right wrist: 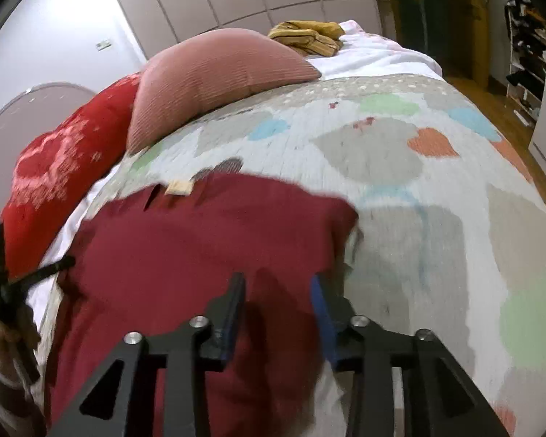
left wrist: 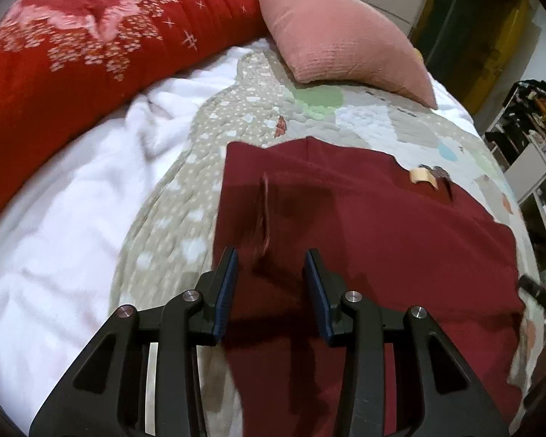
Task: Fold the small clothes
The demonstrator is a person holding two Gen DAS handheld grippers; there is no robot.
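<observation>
Maroon garment [left wrist: 364, 240] lies flat on patterned quilt [left wrist: 185, 196]; tan neck label [left wrist: 423, 178] at 1 o'clock, text unreadable. L gripper [left wrist: 271, 266] & R gripper [right wrist: 278, 291] jaws apart, over cloth, holding nothing.

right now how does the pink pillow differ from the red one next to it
The pink pillow is plain and ribbed; the red pillow carries a pale printed pattern. The pink pillow is a pointed-cornered cushion lying partly on the quilt; the red pillow is long and lies along the bed's edge. They touch at one end.
</observation>
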